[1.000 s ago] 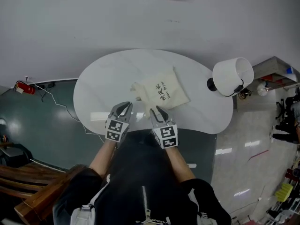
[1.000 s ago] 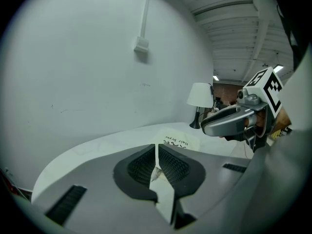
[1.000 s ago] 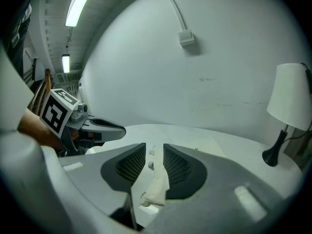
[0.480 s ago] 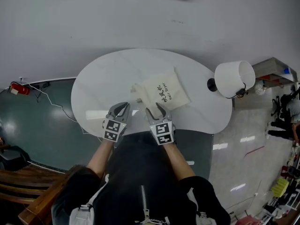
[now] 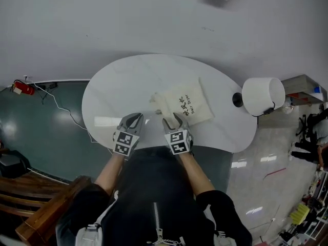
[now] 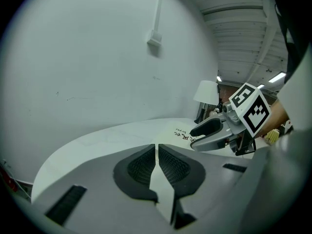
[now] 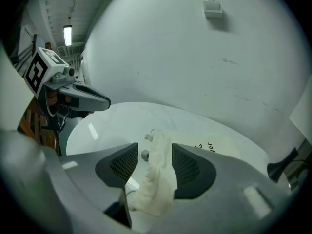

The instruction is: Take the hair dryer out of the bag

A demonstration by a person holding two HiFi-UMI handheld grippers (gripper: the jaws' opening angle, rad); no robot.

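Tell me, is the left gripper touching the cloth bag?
Apart. The head view shows bare white table between the left gripper and the cloth bag, at its near corner.

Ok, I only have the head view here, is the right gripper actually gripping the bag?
Observer: No. The right gripper has its jaws apart. They have just been opening, and the bunched end of the bag lies between them, not pinched.
Operator: And the left one?
Observer: The left gripper is shut with nothing between its jaws, above bare table.
Operator: Anything by the bag's mouth?
Observer: A small grey cord toggle sits beside the fabric.
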